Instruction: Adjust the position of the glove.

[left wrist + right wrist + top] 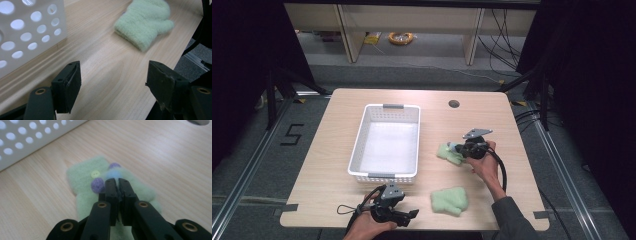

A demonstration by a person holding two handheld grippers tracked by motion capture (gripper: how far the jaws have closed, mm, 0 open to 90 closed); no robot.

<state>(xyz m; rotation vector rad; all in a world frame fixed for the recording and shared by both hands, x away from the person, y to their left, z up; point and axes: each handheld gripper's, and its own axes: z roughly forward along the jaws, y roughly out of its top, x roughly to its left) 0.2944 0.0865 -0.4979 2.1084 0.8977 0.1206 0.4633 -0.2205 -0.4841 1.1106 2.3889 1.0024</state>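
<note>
Two pale green fuzzy mittens lie on the wooden table. One mitten (pixel 450 201) rests near the front edge, and in the left gripper view it (pixel 145 25) lies ahead and to the right. My left gripper (pixel 414 215) (pixel 113 68) is held low at the front edge, open and holding nothing. The other mitten (pixel 446 152) (pixel 82 177), with purple pompoms and a yellow button, lies right of the white basket (pixel 358 145). My right gripper (pixel 457 148) (pixel 117 181) rests on top of it, jaws pressed together on its fabric.
The perforated basket (pixel 30 32) (pixel 30 137) stands mid-table with nothing inside. A round cable hole (pixel 454 104) sits at the back of the table. Floor rails and cables surround the table, with shelving behind it.
</note>
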